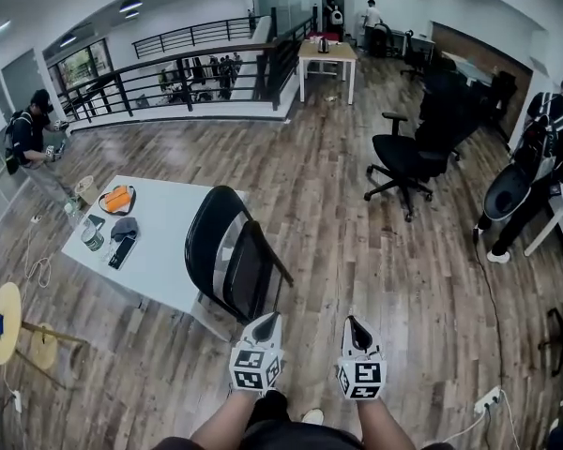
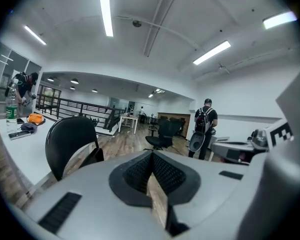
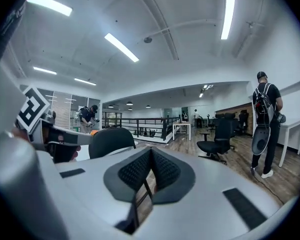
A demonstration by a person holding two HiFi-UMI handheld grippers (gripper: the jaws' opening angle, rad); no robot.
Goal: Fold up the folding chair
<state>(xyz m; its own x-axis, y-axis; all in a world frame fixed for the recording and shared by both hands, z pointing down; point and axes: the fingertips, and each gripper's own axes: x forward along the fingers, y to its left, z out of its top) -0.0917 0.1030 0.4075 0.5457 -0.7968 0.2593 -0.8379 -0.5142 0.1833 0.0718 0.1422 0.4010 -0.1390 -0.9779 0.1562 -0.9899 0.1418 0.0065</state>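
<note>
The black folding chair point(image 1: 227, 251) stands on the wood floor against the near corner of the white table point(image 1: 174, 251). Its seat panel looks tilted up close to the rounded back. My left gripper point(image 1: 267, 320) and right gripper point(image 1: 355, 323) hover side by side just in front of the chair, a little to its right, touching nothing. Both are shut with nothing between the jaws. In the left gripper view the chair point(image 2: 70, 139) shows left of the closed left gripper point(image 2: 152, 156). The right gripper view has the chair back point(image 3: 111, 140) beyond the closed right gripper point(image 3: 151, 154).
An orange item point(image 1: 118, 199) and small dark things lie on the table. A black office chair point(image 1: 403, 157) stands at the right, with a person point(image 1: 544, 167) by a desk beyond it. A round wooden stool point(image 1: 5, 322) stands at the left. A power strip point(image 1: 488, 399) lies on the floor.
</note>
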